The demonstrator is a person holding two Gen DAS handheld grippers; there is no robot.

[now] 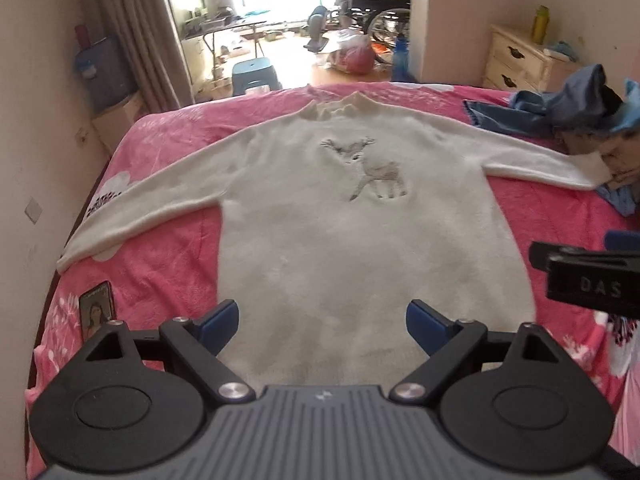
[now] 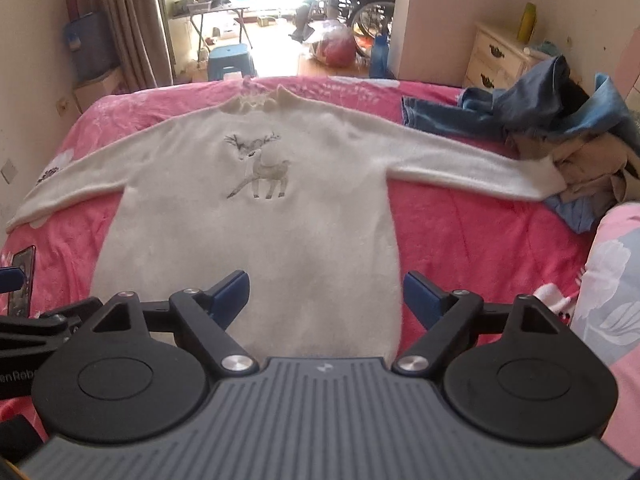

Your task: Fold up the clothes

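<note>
Left gripper point(image 1: 322, 326): blue-padded fingers spread wide, nothing between them, poised over the sweater's hem at the near edge of the bed.
Right gripper point(image 2: 327, 296): fingers likewise spread and empty, above the hem's right part, just beside the left gripper.
Phone point(image 1: 96, 309): lying on the pink bedspread point(image 1: 176, 240) near the bed's near-left corner.
White sweater point(image 1: 344, 240): laid flat, front up, centred on the bed; hem at the near edge, collar toward the far edge, both sleeves stretched out sideways. Grey deer motif point(image 1: 370, 170) on the chest.
Pile of clothes point(image 2: 560, 128): blue and beige garments heaped at the far-right corner, touching the right sleeve's cuff.
</note>
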